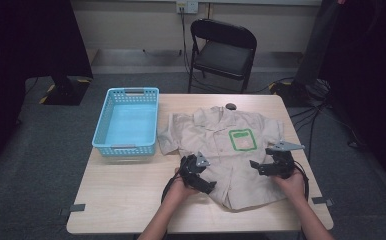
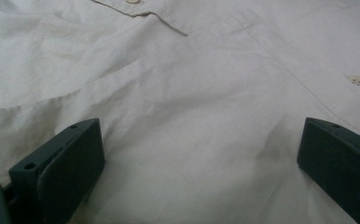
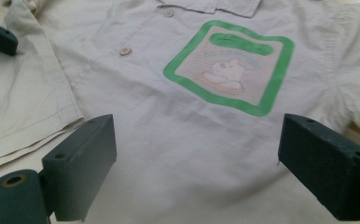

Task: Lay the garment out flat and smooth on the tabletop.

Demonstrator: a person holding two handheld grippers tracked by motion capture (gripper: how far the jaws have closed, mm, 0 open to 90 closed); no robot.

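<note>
Lying flat and face up on the table (image 1: 131,200), the beige shirt (image 1: 221,150) sits just right of the empty blue basket (image 1: 127,121), green patch (image 1: 243,139) showing. Both grippers hover over its lower half, the left gripper (image 1: 197,172) and the right gripper (image 1: 276,162) each with jaws spread wide and nothing between them. The risk I see: a pinch here could catch only the top layer, since the front placket sits loose, and the shirt would bunch or fold crooked.
</note>
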